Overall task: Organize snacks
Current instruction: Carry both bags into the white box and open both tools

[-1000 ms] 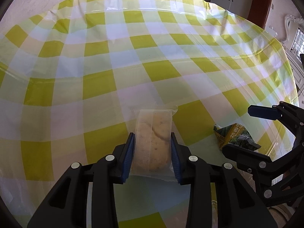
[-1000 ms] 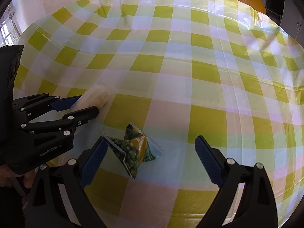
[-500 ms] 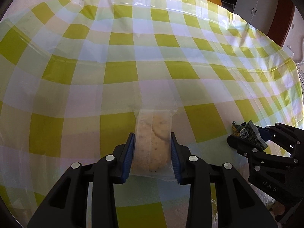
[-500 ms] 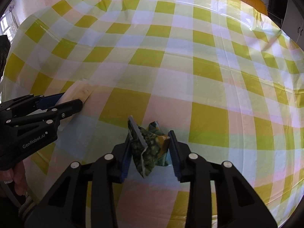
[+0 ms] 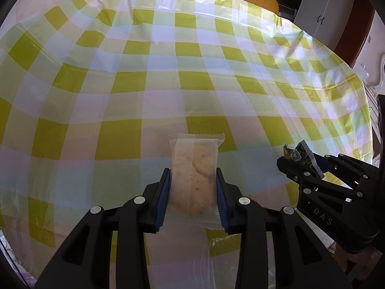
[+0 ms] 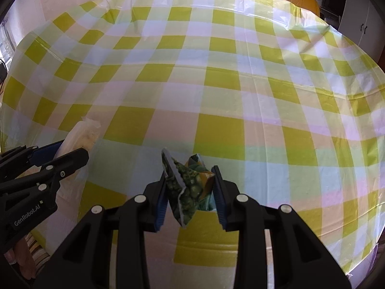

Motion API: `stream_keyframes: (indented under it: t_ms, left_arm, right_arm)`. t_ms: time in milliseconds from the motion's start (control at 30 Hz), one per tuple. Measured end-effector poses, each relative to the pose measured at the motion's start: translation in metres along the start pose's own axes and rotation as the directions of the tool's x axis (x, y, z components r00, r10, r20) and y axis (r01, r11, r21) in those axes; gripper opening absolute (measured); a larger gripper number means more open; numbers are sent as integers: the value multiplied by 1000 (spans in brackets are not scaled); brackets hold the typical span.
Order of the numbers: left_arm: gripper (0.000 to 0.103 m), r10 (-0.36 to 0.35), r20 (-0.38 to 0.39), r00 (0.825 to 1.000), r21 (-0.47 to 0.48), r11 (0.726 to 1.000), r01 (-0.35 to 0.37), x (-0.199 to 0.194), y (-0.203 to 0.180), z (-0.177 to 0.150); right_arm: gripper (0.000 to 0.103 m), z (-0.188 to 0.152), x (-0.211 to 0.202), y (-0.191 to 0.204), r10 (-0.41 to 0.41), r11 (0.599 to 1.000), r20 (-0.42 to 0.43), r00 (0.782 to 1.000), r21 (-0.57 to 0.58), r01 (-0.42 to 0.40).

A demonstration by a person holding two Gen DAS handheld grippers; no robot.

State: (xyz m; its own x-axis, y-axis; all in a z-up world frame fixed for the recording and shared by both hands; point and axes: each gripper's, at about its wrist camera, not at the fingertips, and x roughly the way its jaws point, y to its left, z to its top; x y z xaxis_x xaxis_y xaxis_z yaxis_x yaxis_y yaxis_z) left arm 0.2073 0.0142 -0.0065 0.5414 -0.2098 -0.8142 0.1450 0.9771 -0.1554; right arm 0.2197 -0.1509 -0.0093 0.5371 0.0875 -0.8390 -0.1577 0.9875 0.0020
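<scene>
My left hand-held gripper [image 5: 192, 192] has its two blue-padded fingers [image 5: 162, 200] drawn in and pressing both sides of the clear-wrapped pastry [image 5: 195, 175], which I hold clear of the bench. My right hand-held gripper [image 6: 190, 190] is likewise clamped, its pads squeezing the crumpled green snack packet [image 6: 190, 187] between them. I see each tool from the other's camera: the right one low at my right edge, the left one low at my left, both pointing forward, well apart.

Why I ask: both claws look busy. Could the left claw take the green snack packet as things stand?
Probably not: the left claw is shut on the clear-wrapped pastry, and the right claw already grips the green snack packet.
</scene>
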Motion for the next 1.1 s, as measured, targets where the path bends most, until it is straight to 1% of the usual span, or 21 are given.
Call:
stream_keyframes:
  t_ms: [133, 367, 567, 833, 1100]
  left_arm:
    - [34, -36, 1, 999, 5, 999, 36, -11, -25, -10]
    - [34, -97, -1, 995, 32, 995, 97, -27, -71, -24]
    - [34, -150, -13, 989, 74, 986, 151, -35, -107, -35]
    - [34, -229, -40, 973, 135, 963, 232, -45, -152, -51]
    - [34, -305, -82, 949, 184, 931, 315, -50, -199, -65]
  right_arm:
    - [34, -14, -18, -19, -17, 1000, 12, 1000, 25, 17]
    - [34, -46, -50, -67, -38, 993, 20, 999, 112, 35]
    - [34, -75, -78, -105, -89, 982, 22, 996, 170, 84]
    - [34, -114, -109, -148, -163, 958, 5, 987, 238, 157]
    - [34, -147, -134, -178, -241, 929, -17, 970, 284, 236]
